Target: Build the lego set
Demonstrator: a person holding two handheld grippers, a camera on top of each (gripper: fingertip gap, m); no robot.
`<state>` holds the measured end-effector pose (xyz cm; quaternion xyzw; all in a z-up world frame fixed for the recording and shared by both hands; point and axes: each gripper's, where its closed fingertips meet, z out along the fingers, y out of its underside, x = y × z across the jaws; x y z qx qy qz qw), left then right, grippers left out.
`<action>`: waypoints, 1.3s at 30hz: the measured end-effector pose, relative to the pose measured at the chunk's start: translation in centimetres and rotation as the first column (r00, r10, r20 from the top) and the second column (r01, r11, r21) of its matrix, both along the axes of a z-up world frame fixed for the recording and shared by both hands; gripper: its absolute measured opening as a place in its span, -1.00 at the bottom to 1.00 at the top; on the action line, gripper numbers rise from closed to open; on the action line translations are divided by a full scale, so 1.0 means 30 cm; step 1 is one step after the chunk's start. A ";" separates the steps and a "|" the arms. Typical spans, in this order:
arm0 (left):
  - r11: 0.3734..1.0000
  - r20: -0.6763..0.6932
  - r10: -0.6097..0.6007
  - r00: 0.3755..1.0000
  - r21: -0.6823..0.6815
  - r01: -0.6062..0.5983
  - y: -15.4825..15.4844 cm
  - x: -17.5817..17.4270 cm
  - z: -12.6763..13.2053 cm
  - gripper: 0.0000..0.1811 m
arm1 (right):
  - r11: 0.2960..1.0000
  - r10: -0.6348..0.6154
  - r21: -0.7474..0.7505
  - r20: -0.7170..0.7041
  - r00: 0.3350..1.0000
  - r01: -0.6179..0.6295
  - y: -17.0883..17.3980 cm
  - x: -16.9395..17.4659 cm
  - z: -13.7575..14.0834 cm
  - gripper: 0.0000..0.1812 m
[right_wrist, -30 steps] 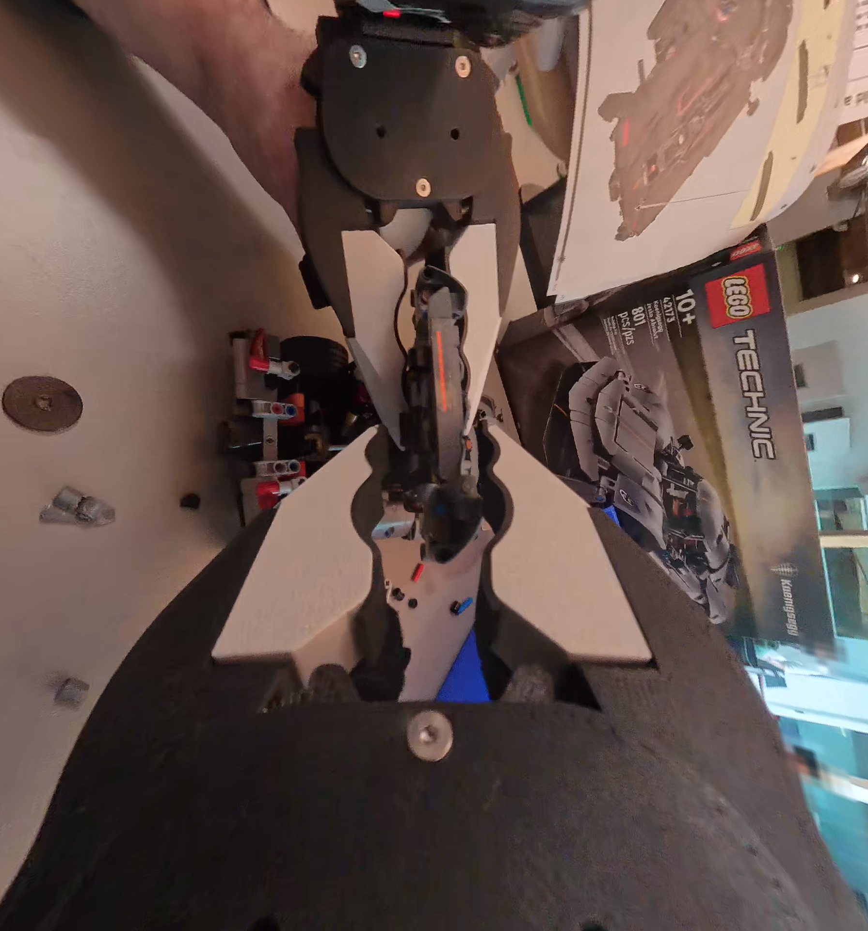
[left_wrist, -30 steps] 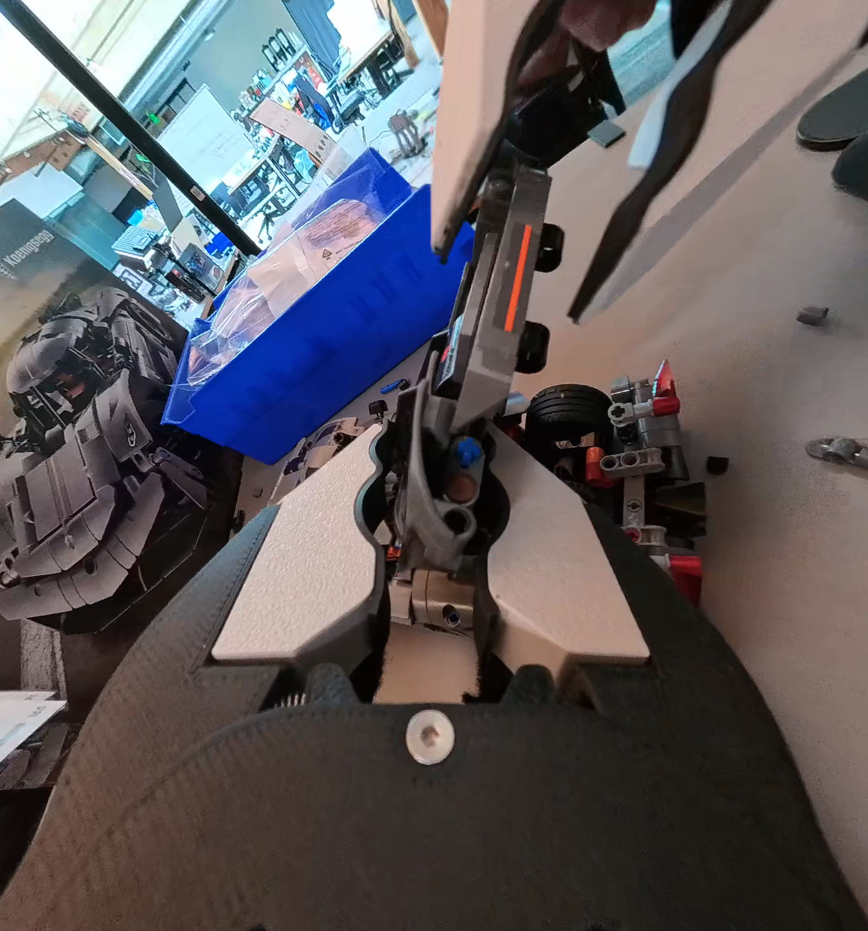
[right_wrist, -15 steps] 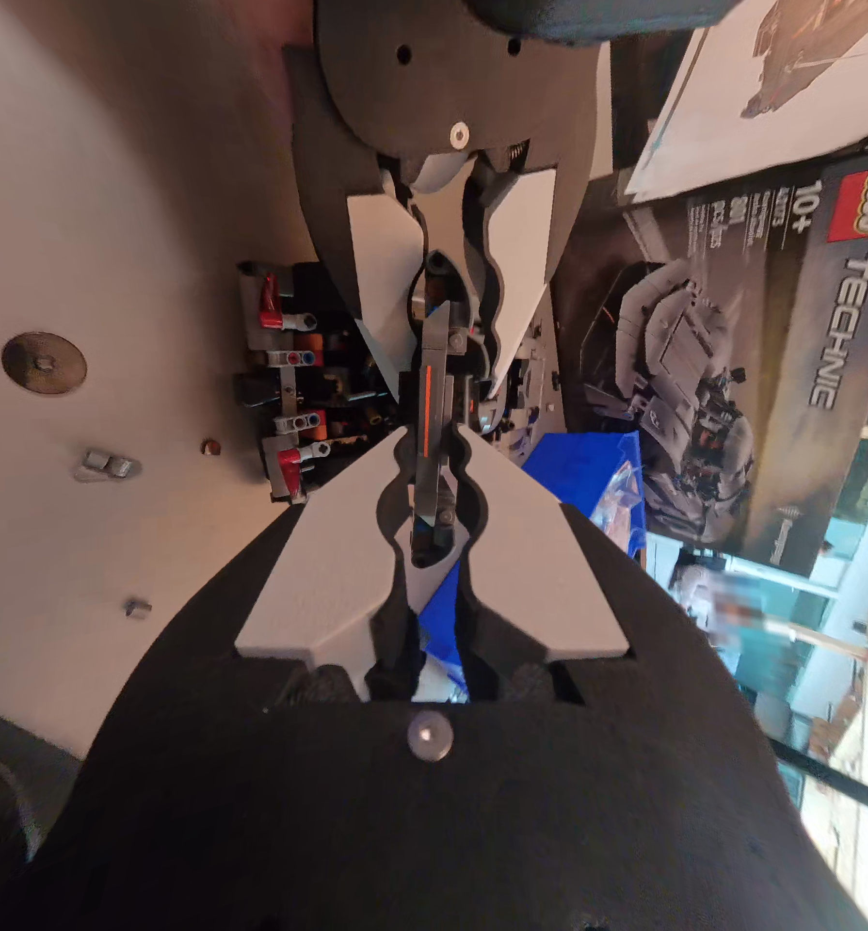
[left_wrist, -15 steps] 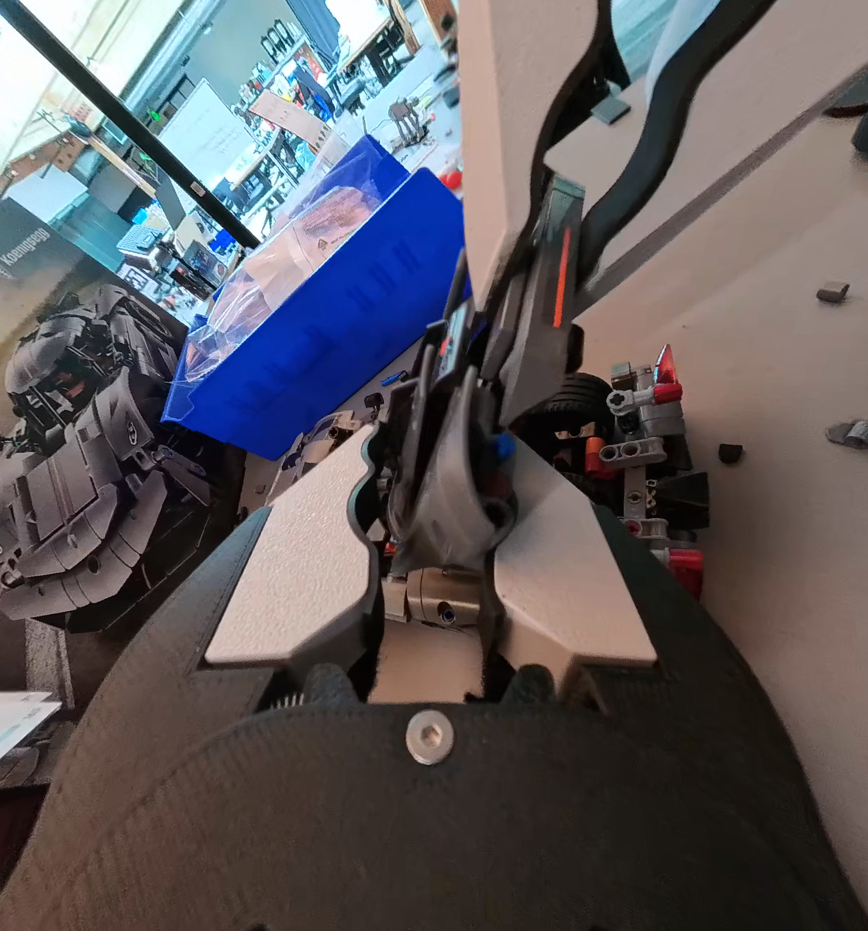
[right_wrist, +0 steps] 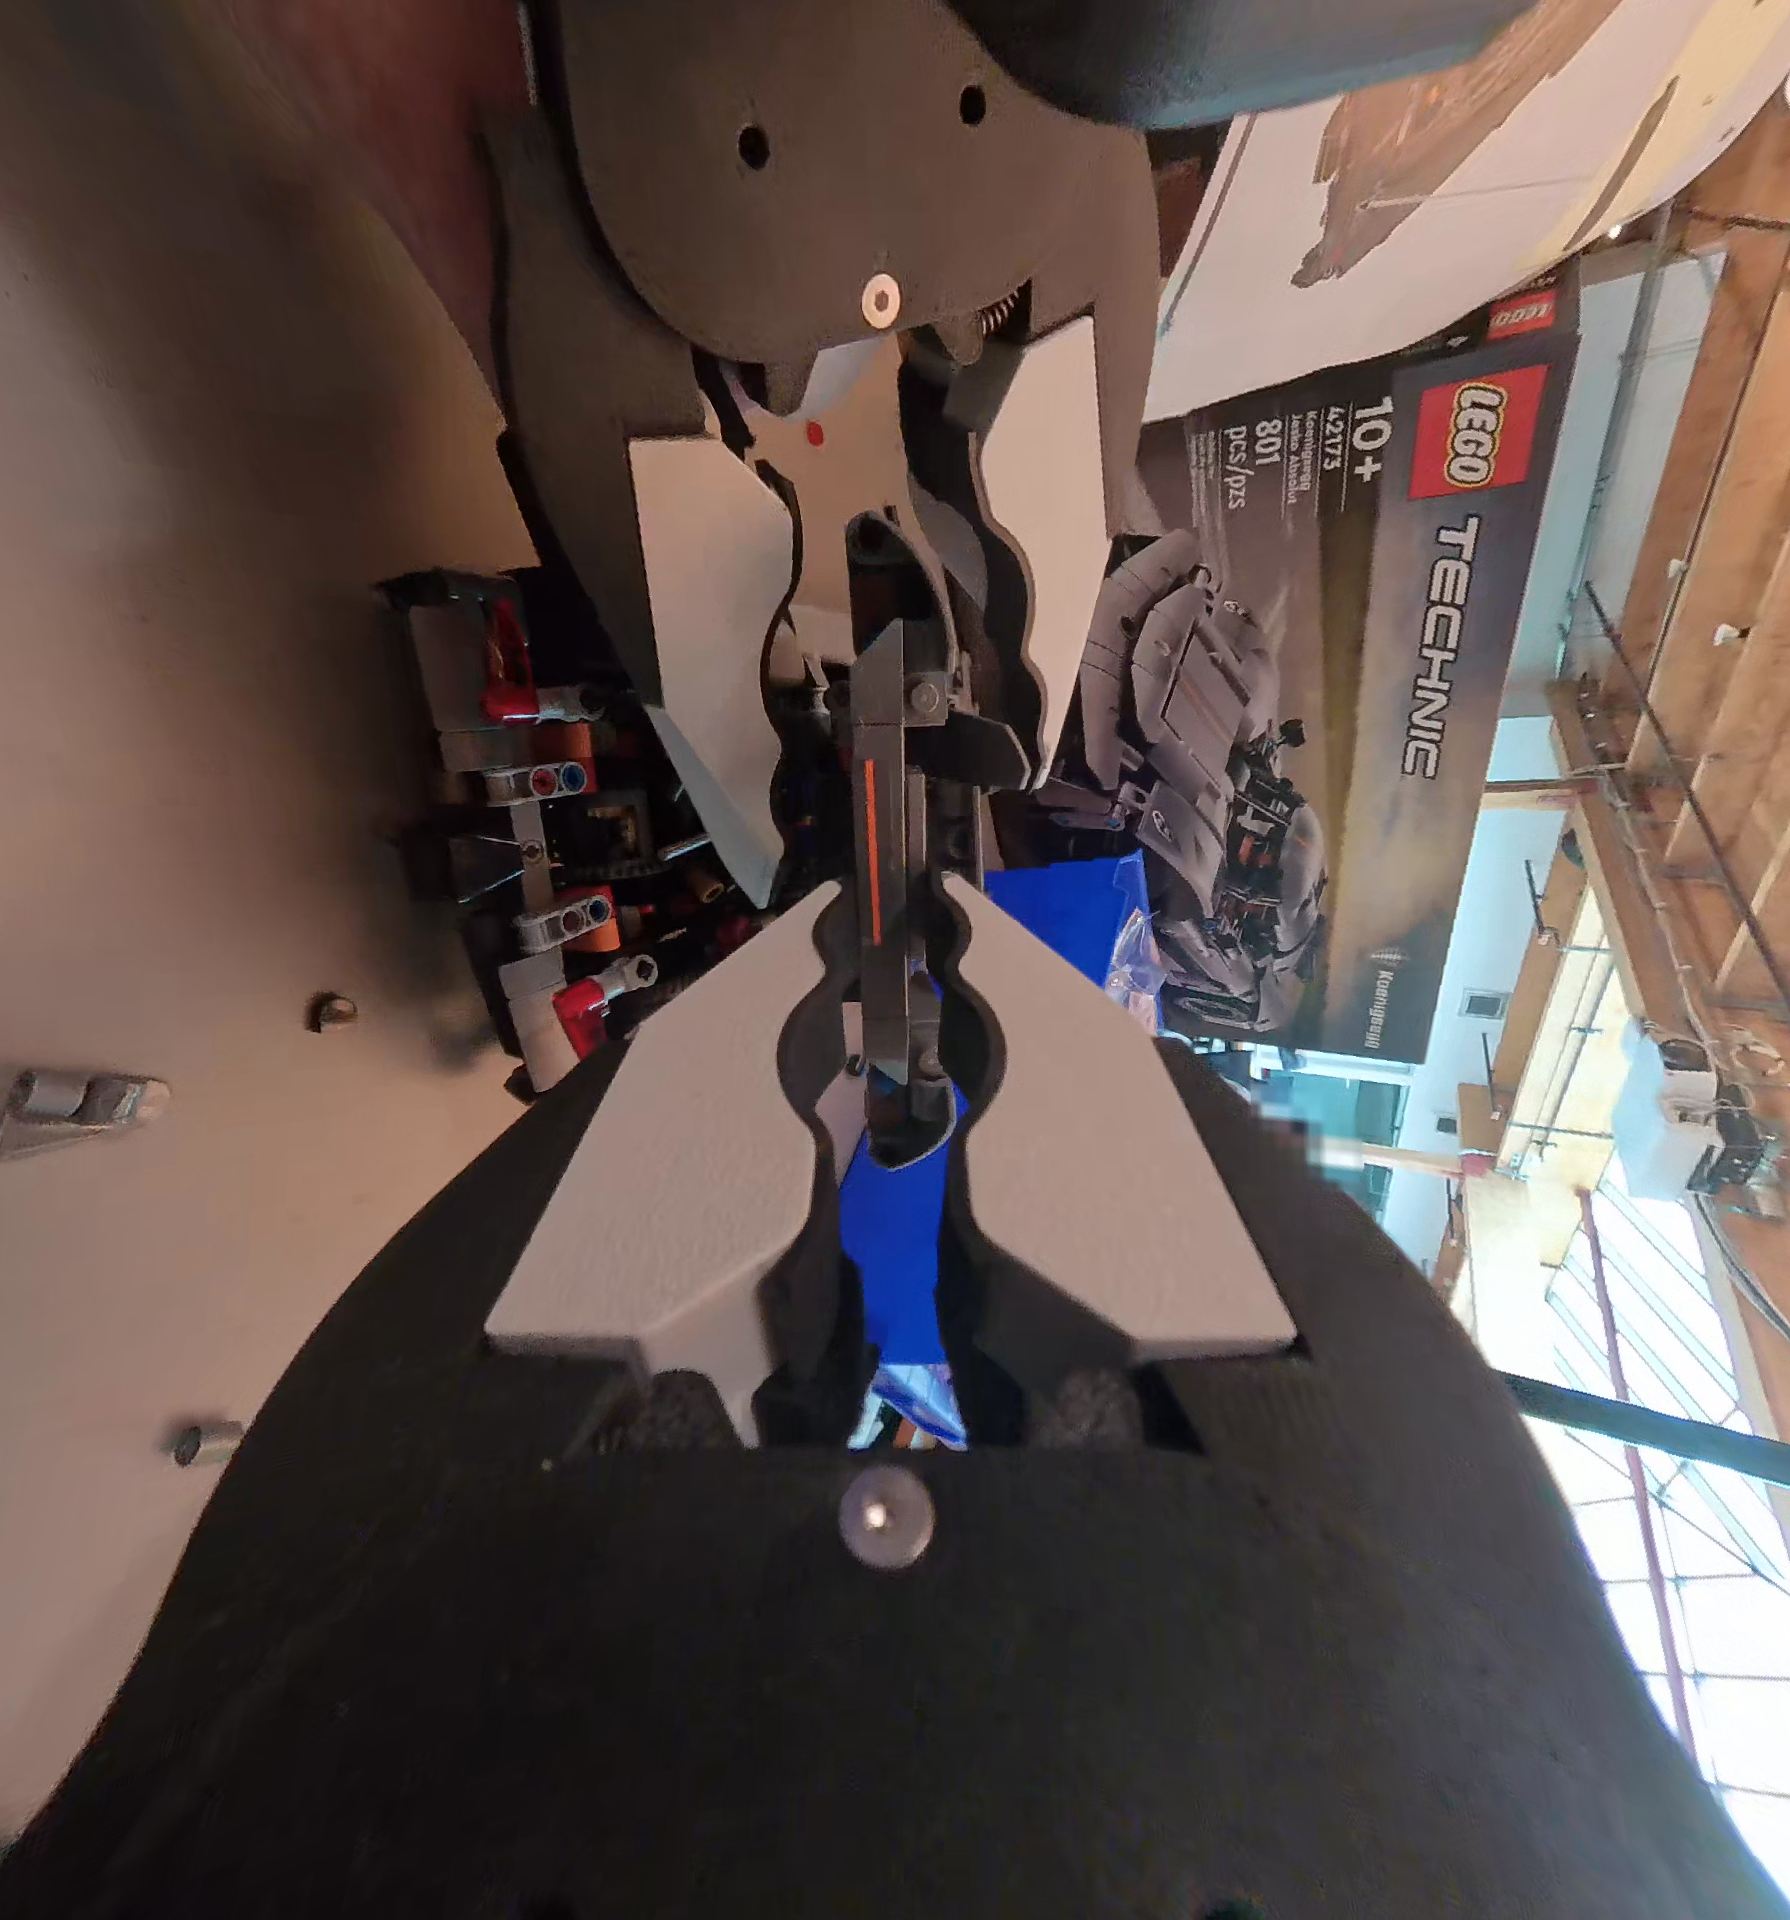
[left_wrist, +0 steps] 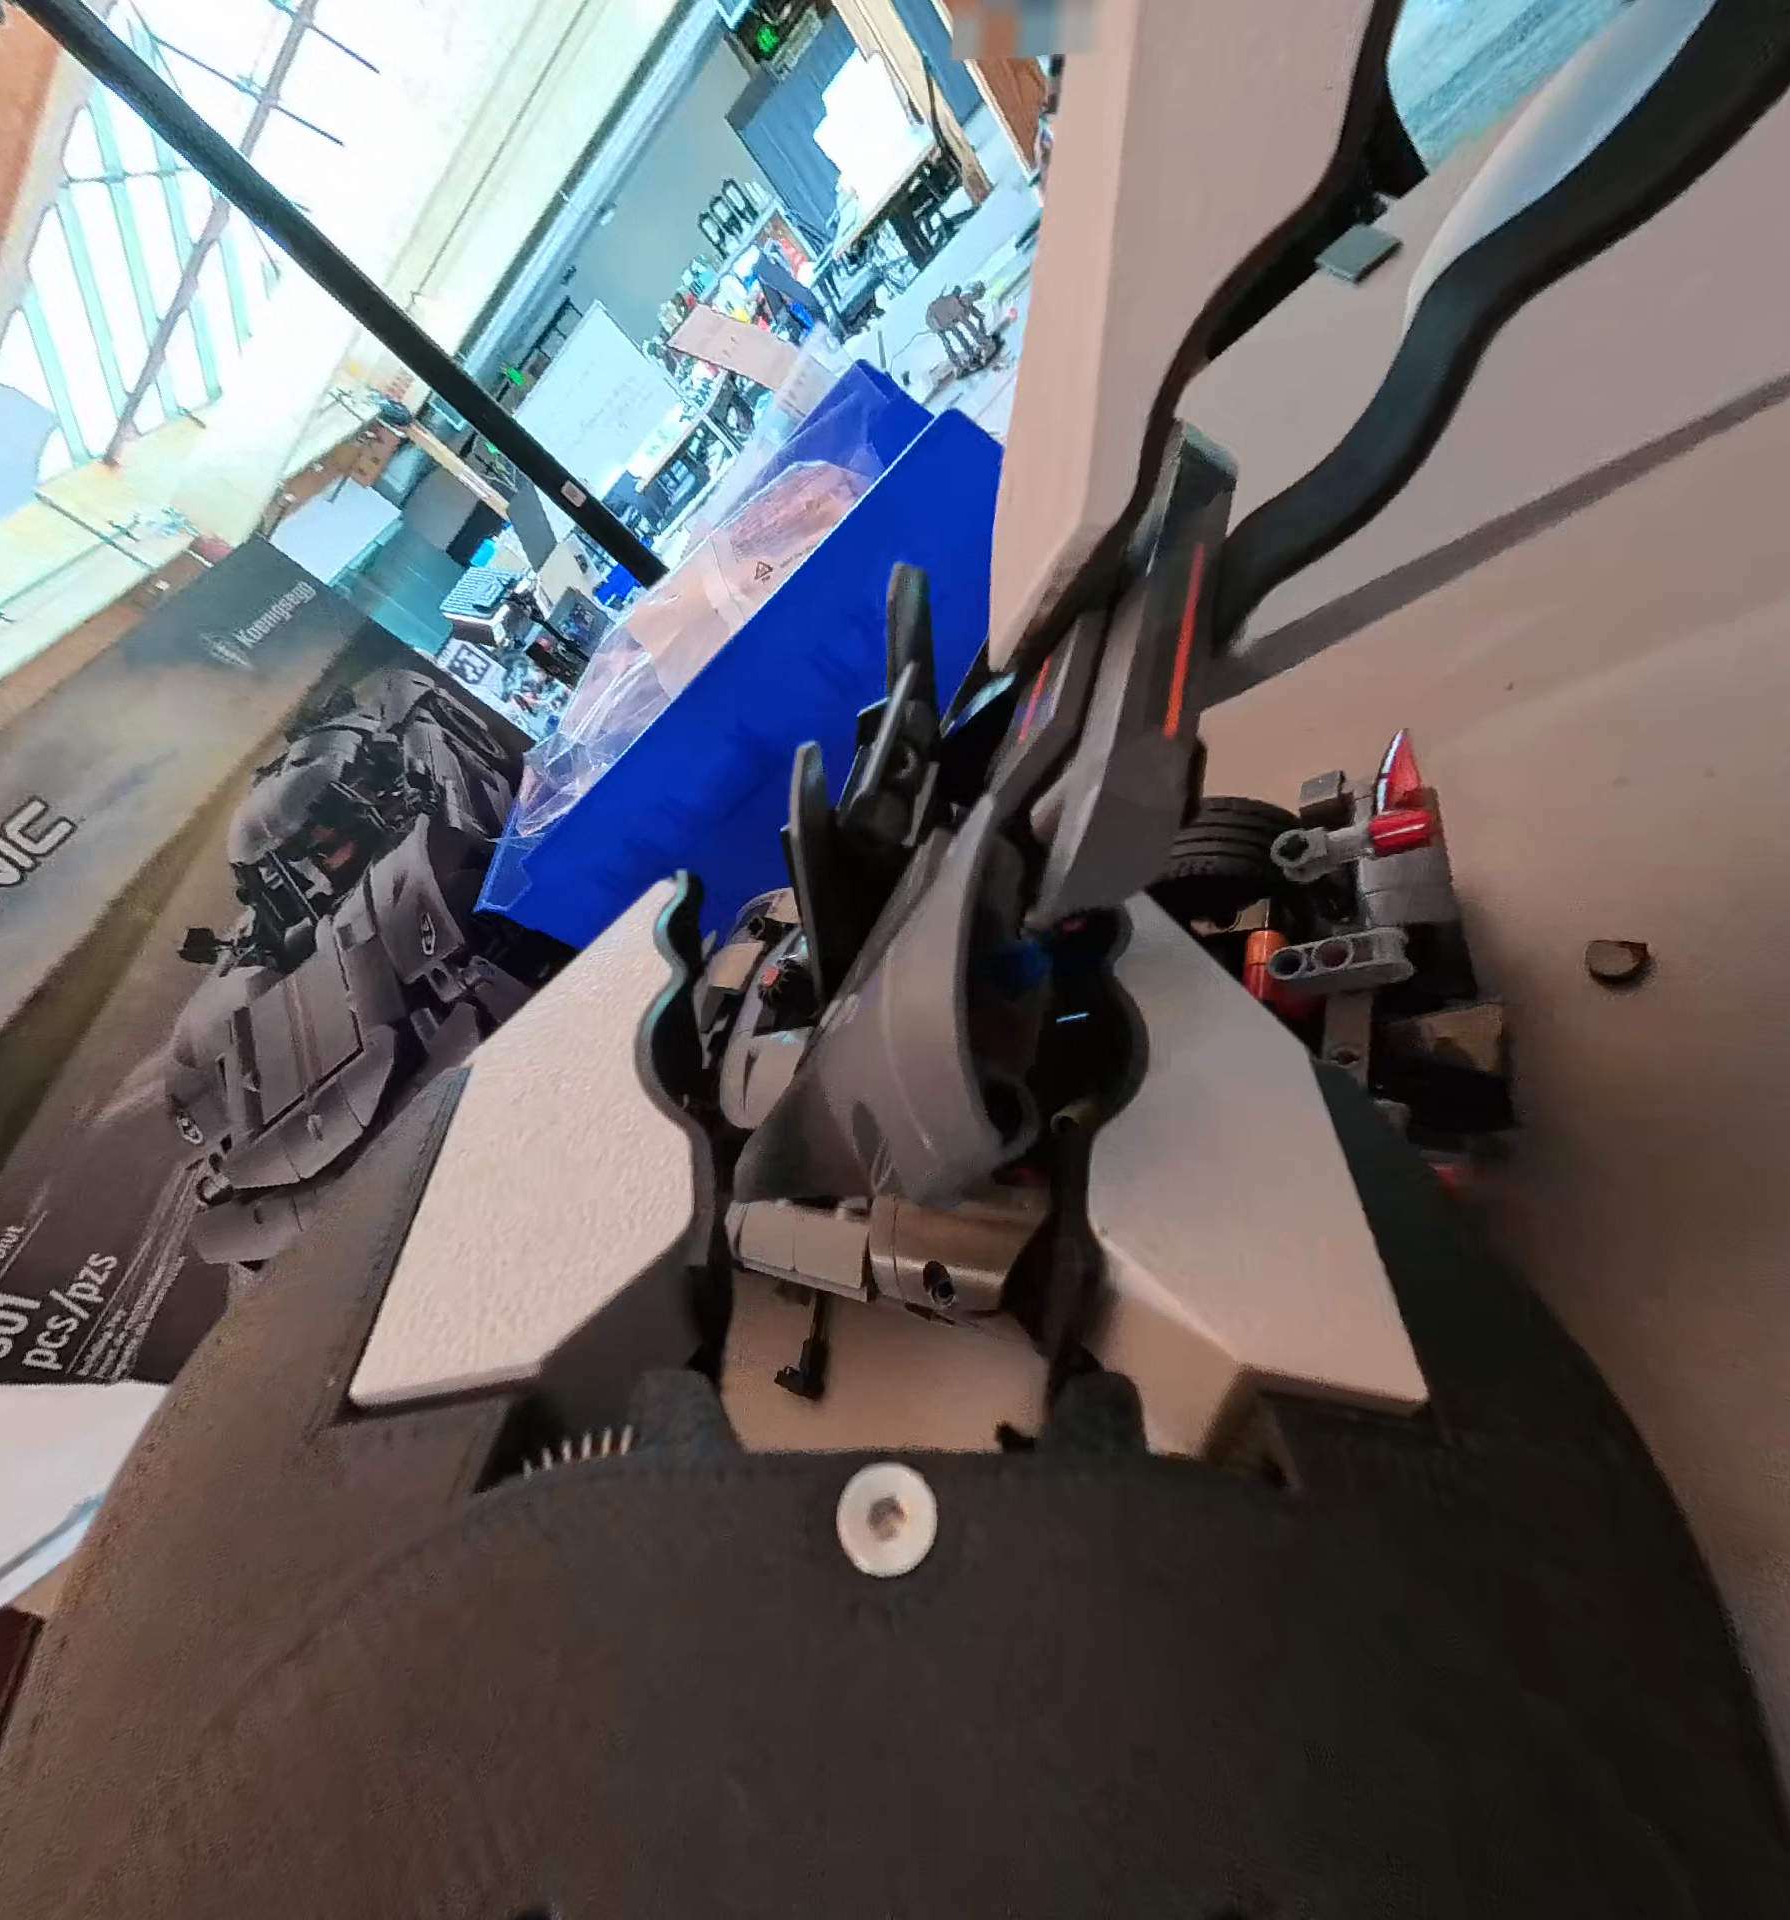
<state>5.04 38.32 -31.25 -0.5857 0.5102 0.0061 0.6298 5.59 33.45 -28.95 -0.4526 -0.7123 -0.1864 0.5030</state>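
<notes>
A lego sub-assembly, a dark grey panel with an orange stripe joined to a curved grey panel, hangs in the air between both grippers. My right gripper is shut on the striped panel; in the left wrist view it comes in from above. My left gripper is open, its fingers standing wide on either side of the curved grey end. In the right wrist view it faces me. The partly built car chassis with a black wheel lies on the white table behind.
A blue bin with plastic bags and the lego box stand beyond the chassis. An instruction sheet lies by the box. Loose small parts lie on the table: a grey piece, a pin, a dark bit. There is about 5 cm between the tips of the two grippers.
My right gripper closed on the striped panel and stays shut on it. My left gripper's fingers have spread apart around the grey end, and the assembly has tilted between them.
</notes>
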 end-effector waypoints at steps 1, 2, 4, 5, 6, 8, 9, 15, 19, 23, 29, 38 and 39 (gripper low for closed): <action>1.000 -0.006 0.000 1.000 0.001 0.000 -0.002 0.003 -0.001 -0.21 | 1.000 -0.001 0.009 0.003 1.000 0.001 0.001 -0.001 -0.004 -0.90; 1.000 -0.014 0.009 1.000 0.019 -0.009 -0.001 0.002 0.000 -0.21 | 1.000 -0.001 0.011 0.008 1.000 0.001 0.003 -0.001 -0.010 -0.90; 0.999 -0.026 0.006 1.000 0.038 -0.005 -0.007 0.006 0.001 -0.35 | 1.000 0.002 0.012 0.006 1.000 -0.003 0.006 -0.002 -0.016 -0.90; 0.999 -0.024 0.002 1.000 0.047 -0.001 -0.010 0.008 0.005 -0.39 | 1.000 0.003 0.014 -0.005 1.000 -0.003 0.009 -0.004 -0.012 -0.90; 0.999 -0.027 0.011 1.000 0.050 -0.009 -0.007 0.007 0.005 -0.40 | 1.000 0.005 0.012 -0.010 1.000 -0.005 0.010 -0.006 -0.010 -0.90; 1.000 -0.026 0.007 1.000 0.029 -0.006 -0.004 0.010 -0.007 -0.45 | 1.000 0.016 0.011 -0.018 1.000 -0.016 0.009 -0.015 -0.009 -0.90; 1.000 -0.024 0.012 1.000 0.021 -0.011 0.000 0.006 -0.012 -0.46 | 1.000 0.019 0.013 -0.015 1.000 -0.019 0.010 -0.019 -0.013 -0.90; 1.000 -0.025 0.023 0.999 0.020 -0.022 0.008 0.000 -0.007 -0.52 | 1.000 0.017 0.021 -0.050 0.999 -0.016 0.015 -0.022 0.000 -0.90; 0.998 -0.016 0.021 1.000 0.052 -0.020 0.004 0.005 0.015 -0.48 | 1.000 0.016 0.023 -0.064 0.998 -0.015 0.019 -0.019 0.012 -0.90; 0.998 -0.015 0.023 1.000 0.054 -0.022 0.011 0.004 0.014 -0.51 | 0.999 0.017 0.038 -0.061 0.998 -0.015 0.019 -0.021 0.014 -0.90; 0.999 -0.010 0.027 1.000 0.042 -0.027 0.018 0.000 0.009 -0.51 | 0.999 0.021 0.044 -0.063 0.998 -0.018 0.024 -0.026 0.013 -0.90; 0.999 -0.012 0.035 0.999 0.028 -0.035 0.023 -0.002 0.003 -0.51 | 0.998 0.026 0.062 -0.063 0.998 -0.022 0.036 -0.027 0.007 -0.89; 0.999 -0.013 0.039 0.999 0.028 -0.039 0.024 -0.002 0.003 -0.52 | 0.998 0.023 0.066 -0.066 0.998 -0.019 0.038 -0.025 0.009 -0.89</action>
